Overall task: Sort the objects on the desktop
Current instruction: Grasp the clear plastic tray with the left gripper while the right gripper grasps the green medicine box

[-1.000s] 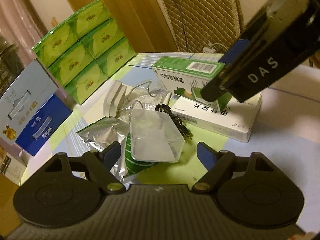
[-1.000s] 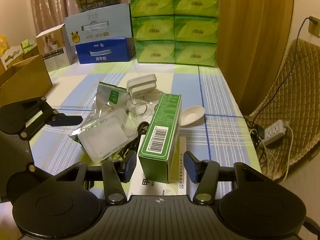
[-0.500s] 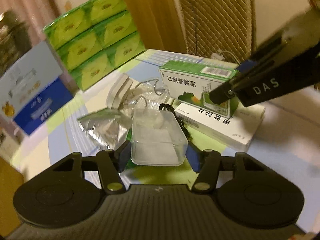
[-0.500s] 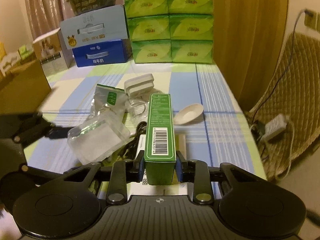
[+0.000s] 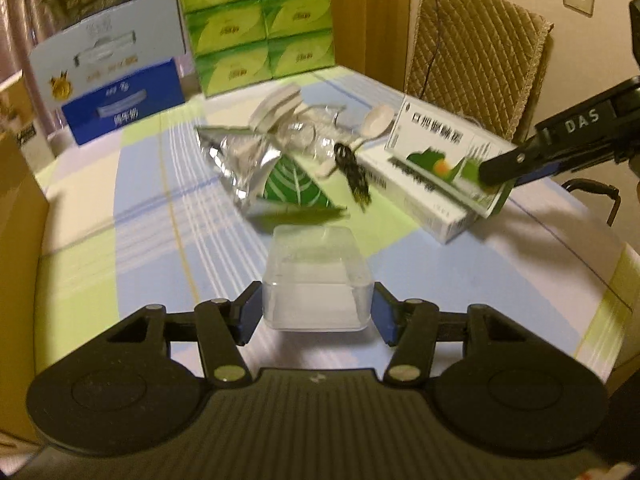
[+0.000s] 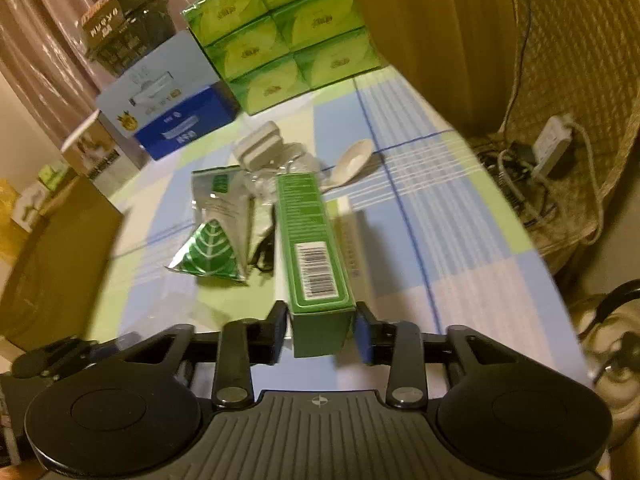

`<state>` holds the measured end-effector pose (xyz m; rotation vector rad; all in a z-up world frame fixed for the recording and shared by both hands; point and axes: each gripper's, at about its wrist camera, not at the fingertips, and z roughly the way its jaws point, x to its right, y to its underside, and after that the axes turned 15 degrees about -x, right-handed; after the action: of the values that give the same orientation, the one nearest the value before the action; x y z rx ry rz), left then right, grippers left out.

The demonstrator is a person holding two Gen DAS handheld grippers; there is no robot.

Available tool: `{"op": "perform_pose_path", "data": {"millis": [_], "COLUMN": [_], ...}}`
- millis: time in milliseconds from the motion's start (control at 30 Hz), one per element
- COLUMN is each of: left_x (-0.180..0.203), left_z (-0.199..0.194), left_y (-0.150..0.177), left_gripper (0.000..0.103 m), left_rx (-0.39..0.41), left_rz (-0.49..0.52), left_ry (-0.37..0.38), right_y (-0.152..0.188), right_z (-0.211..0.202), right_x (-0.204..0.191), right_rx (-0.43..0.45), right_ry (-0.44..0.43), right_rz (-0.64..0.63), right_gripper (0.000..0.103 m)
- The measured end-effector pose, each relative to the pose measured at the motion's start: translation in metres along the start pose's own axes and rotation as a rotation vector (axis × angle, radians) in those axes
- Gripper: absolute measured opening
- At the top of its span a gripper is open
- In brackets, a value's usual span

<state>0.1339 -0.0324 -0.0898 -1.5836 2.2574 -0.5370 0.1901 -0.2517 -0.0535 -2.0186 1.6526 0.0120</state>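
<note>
My left gripper (image 5: 316,316) is shut on a clear plastic box (image 5: 316,276) and holds it above the checked tablecloth, away from the pile. My right gripper (image 6: 322,332) is shut on a green carton (image 6: 312,248) and holds it lifted over a white flat box (image 5: 424,204). The right gripper's finger and the green carton (image 5: 444,156) also show at the right of the left wrist view. On the table lie a silver-green foil pouch (image 6: 216,236), a black cable (image 5: 352,172), a white spoon-like dish (image 6: 352,160) and a white clip-like case (image 6: 260,148).
Stacked green tissue packs (image 6: 288,28) and a blue-white carton (image 6: 168,100) stand at the table's far end. A brown cardboard box (image 6: 52,264) stands at the left. A quilted chair (image 5: 476,60) and a power strip (image 6: 554,148) are beyond the right edge.
My left gripper has lifted the clear box off the foil pouch and pulled it back toward me. My right gripper has raised and tilted the green carton it closed on.
</note>
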Motion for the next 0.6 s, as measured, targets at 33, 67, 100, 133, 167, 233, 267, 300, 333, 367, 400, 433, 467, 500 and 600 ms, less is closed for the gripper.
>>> {"op": "perform_pose_path", "data": {"millis": [33,67,100,133,167,233,267,300,333,367,400,433,467,500,600], "left_x": [0.000,-0.001,-0.001,-0.002,-0.001,-0.002,-0.002,-0.003,-0.003,-0.004,-0.004,-0.004,-0.004,-0.004,-0.005], "left_z": [0.001,0.000,0.000,0.000,-0.001,-0.001,0.000,0.001,0.002,0.003,0.004,0.005,0.005,0.006,0.007], "left_y": [0.002,0.003,0.003,0.003,0.005,0.006,0.006,0.007,0.007,0.008,0.008,0.008,0.008,0.008,0.007], "left_gripper": [0.052,0.052,0.052,0.052,0.052,0.052,0.052,0.052,0.052,0.052,0.052,0.052,0.053,0.053,0.054], "left_rx": [-0.003,0.001,0.003,0.007,0.013,0.019,0.020,0.020,0.020,0.020,0.021,0.024,0.027,0.028,0.029], "left_rz": [0.001,0.000,0.000,0.001,0.001,0.006,0.005,0.005,0.004,0.005,0.006,0.007,0.006,0.004,0.010], "left_ry": [0.000,0.001,0.003,0.003,0.003,0.002,0.003,0.006,0.008,0.006,0.004,0.005,0.004,0.005,0.003], "right_y": [0.002,0.004,0.005,0.008,0.009,0.012,0.012,0.012,0.012,0.012,0.011,0.011,0.010,0.008,0.004], "right_z": [0.001,0.001,0.002,0.004,0.005,0.008,0.010,0.011,0.013,0.015,0.016,0.018,0.019,0.020,0.023], "right_x": [-0.002,-0.004,-0.008,-0.009,-0.012,-0.017,-0.018,-0.020,-0.023,-0.027,-0.029,-0.031,-0.032,-0.032,-0.034], "right_rx": [0.008,0.013,0.018,0.027,0.037,0.054,0.057,0.060,0.066,0.068,0.071,0.073,0.070,0.063,0.058], "right_ry": [0.023,0.043,0.065,0.087,0.110,0.138,0.140,0.144,0.152,0.161,0.168,0.171,0.168,0.162,0.170], "right_rz": [-0.023,-0.043,-0.062,-0.083,-0.107,-0.145,-0.157,-0.169,-0.192,-0.215,-0.233,-0.242,-0.242,-0.238,-0.256], "right_gripper": [0.055,0.062,0.062,0.062,0.062,0.062,0.062,0.062,0.062,0.062,0.062,0.062,0.062,0.062,0.060]}}
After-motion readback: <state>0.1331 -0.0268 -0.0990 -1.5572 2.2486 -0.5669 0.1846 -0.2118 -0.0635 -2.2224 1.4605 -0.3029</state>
